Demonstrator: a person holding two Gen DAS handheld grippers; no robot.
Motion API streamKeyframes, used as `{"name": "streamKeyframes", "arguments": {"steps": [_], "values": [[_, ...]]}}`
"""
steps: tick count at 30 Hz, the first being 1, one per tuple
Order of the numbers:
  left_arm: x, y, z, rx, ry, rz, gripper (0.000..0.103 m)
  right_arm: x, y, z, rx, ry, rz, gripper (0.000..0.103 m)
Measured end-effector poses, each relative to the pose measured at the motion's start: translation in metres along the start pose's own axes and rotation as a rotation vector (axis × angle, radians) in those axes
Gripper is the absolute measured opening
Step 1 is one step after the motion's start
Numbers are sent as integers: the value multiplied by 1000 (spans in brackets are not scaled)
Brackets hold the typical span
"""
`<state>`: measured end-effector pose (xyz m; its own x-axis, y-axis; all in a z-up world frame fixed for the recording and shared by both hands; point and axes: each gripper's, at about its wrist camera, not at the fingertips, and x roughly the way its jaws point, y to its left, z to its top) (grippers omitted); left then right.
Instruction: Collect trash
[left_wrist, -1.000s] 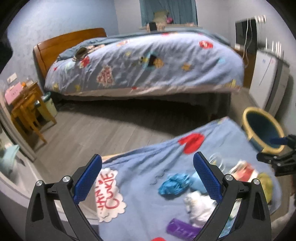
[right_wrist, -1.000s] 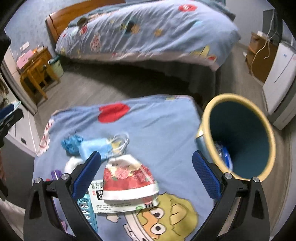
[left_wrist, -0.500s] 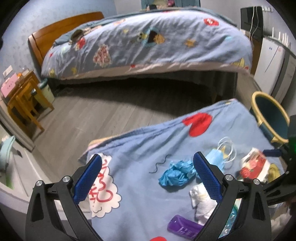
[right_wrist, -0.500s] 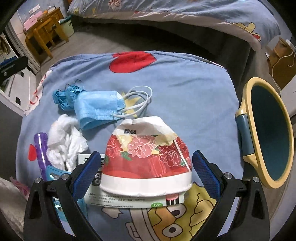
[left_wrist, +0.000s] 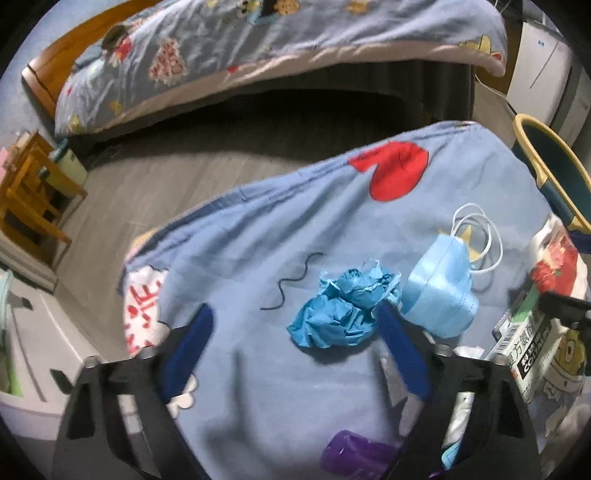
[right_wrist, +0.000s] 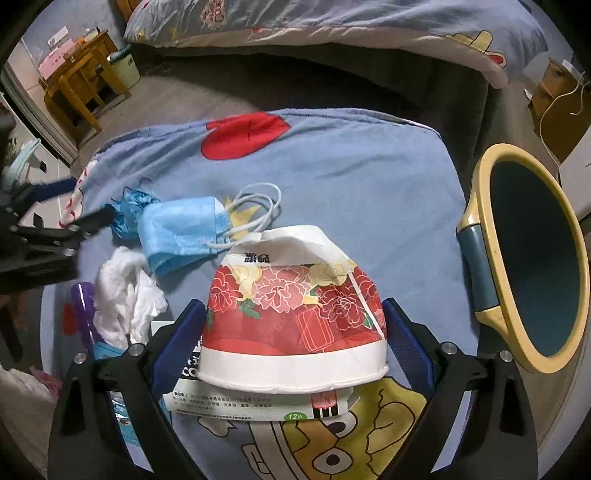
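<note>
Trash lies on a blue cartoon sheet (left_wrist: 280, 221). My left gripper (left_wrist: 295, 354) is open, low over the sheet, its right finger beside a crumpled blue glove (left_wrist: 343, 314). A blue face mask (left_wrist: 439, 291) lies right of the glove. My right gripper (right_wrist: 291, 350) is open with its fingers on both sides of a crushed red floral paper cup (right_wrist: 295, 310), which lies on a flat medicine box (right_wrist: 255, 402). The mask (right_wrist: 181, 229), the glove (right_wrist: 131, 208), a white tissue wad (right_wrist: 125, 295) and a purple bottle (right_wrist: 83, 306) also show in the right wrist view.
A yellow-rimmed blue bin (right_wrist: 532, 258) stands tilted at the sheet's right edge; it also shows in the left wrist view (left_wrist: 554, 173). A bed (left_wrist: 258, 55) stands beyond a strip of wood floor. A wooden side table (right_wrist: 81, 85) is far left. A thin black squiggle (left_wrist: 291, 280) lies on the sheet.
Both grippers have dropped and moved forward. The left one has closed in on the blue glove; the right one has come down around the paper cup. Both stay open.
</note>
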<state>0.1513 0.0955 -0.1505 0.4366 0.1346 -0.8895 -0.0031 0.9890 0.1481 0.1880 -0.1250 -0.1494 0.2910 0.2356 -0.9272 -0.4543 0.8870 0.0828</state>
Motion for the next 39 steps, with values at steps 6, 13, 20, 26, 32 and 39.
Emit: {"name": "streamKeyframes", "arguments": {"steps": [6,13,20,26,32,39], "values": [[14,1,-2,-40,44,-53,52,-6,-1,6,8,-22,25,93],[17,-11,-7,-21,67,-83,27,-6,1,11,11,-37,26,93],[1,-4,-8,-35,42,-76,18,-11,3,15,10,-53,22,93],[-30,10,-9,-72,-32,-50,18,-28,11,16,16,-90,27,93],[-68,14,-12,-69,-110,-45,18,-53,21,13,14,-140,28,93],[-94,13,-10,-48,-172,-29,18,-90,21,16,40,-229,44,93]]}}
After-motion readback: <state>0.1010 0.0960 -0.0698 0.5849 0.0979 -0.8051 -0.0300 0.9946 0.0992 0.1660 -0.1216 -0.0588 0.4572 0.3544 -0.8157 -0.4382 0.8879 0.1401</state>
